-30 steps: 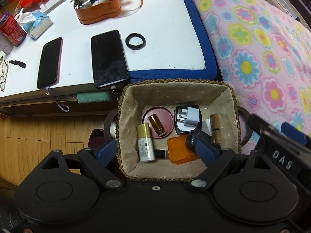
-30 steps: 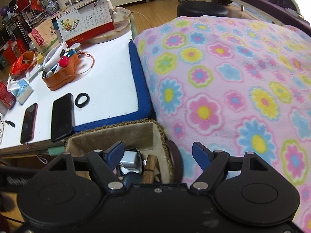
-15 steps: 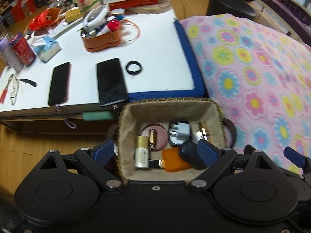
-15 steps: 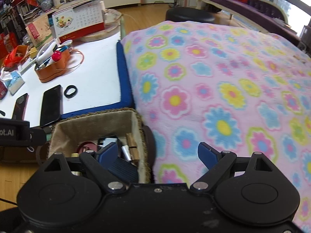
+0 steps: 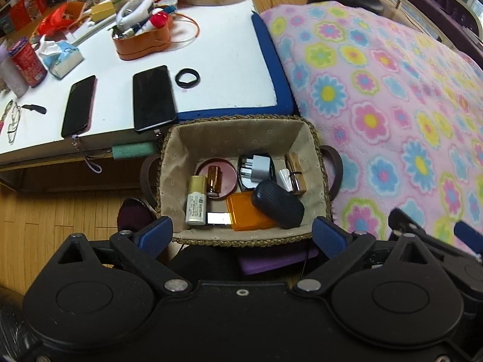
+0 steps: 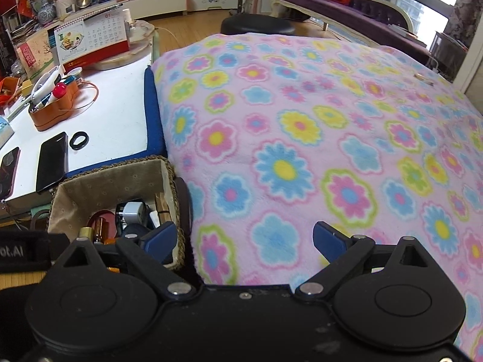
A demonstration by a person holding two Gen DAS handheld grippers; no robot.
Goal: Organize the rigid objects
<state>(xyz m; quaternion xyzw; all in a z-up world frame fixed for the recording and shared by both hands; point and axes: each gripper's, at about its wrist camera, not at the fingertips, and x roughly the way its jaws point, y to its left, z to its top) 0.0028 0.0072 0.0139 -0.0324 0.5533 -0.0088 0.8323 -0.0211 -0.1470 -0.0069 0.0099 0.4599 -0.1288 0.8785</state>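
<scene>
A woven basket point(image 5: 241, 122) with a beige lining sits between the white table and the flowered blanket. Inside lie a dark case point(image 5: 277, 203), an orange box point(image 5: 247, 215), a gold-capped white bottle point(image 5: 196, 200), a brown vial point(image 5: 213, 179) on a round pink lid, and a white plug adapter point(image 5: 259, 167). My left gripper point(image 5: 243, 233) hovers above the basket's near rim, its jaws opening, nothing between them. My right gripper point(image 6: 244, 239) hangs over the blanket just right of the basket point(image 6: 114, 178), jaws opening and empty.
On the white table point(image 5: 223, 60) lie two dark phones point(image 5: 154, 98), a black ring point(image 5: 187, 77), an orange organiser point(image 5: 142, 40), a tissue pack and a red can. The flowered blanket point(image 6: 317, 138) fills the right side. A desk calendar point(image 6: 90, 37) stands at the back.
Both grippers have pulled back and up from the basket and spread wider. The dark case, near the left gripper's right finger a second ago, now lies free in the basket.
</scene>
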